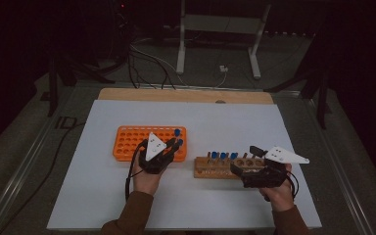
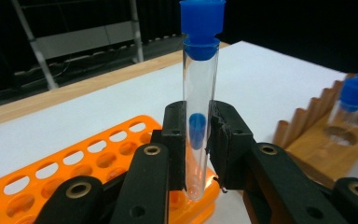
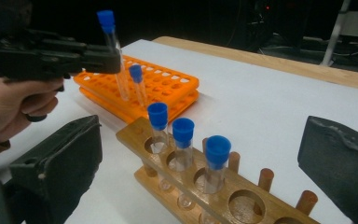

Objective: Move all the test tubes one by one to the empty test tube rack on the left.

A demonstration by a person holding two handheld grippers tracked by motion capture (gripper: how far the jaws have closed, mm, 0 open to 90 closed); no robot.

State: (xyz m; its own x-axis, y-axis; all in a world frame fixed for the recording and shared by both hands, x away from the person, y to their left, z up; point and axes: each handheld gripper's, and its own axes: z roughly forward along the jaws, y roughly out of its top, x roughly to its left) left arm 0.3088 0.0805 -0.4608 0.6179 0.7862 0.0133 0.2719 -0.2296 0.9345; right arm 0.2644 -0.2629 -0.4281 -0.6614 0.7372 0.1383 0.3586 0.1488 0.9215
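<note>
Your left claw (image 2: 198, 154) grips a blue-capped test tube (image 2: 199, 107) upright, its base just over the orange rack's (image 2: 74, 163) near corner. Your right claw (image 3: 200, 163) stands wide (nothing between the pads) around the wooden rack (image 3: 233, 196) on the worktop (image 3: 261, 102).

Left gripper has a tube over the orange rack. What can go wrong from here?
1. The left gripper pinches the glass tube low on its body, so it may tilt or slip on insertion.
2. A capped tube already stands in the orange rack close by and may get knocked.
3. The right gripper straddles the wooden rack; jolting it could rattle its three tubes.
</note>
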